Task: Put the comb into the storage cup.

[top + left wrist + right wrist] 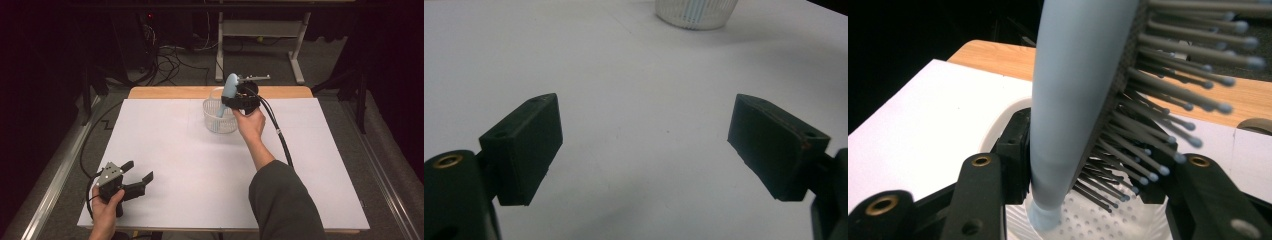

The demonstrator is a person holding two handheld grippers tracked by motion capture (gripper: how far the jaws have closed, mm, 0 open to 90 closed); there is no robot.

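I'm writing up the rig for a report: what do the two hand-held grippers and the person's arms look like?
Both grippers are black with two blocky jaws and brass-coloured screw inserts. The left gripper carries a grey three-cornered plate on top and trails a black cable. The right gripper trails a thicker black cable across the white table. The right arm wears a dark grey-green sleeve; the left hand is bare.

We see 2 black tongs, 1 in each of the person's hands. The left tongs [136,178] carry a grey 3-cornered plate [110,174] dotted with small holes, and their 2 jaws are chunky black wedges with slanted ends (brass-ringed screw holes sit at their bases). The right tongs [239,99] trail a thick black cable [280,135]. The right arm wears a dark grey-green sleeve [285,205]; the left hand [106,212] is bare.
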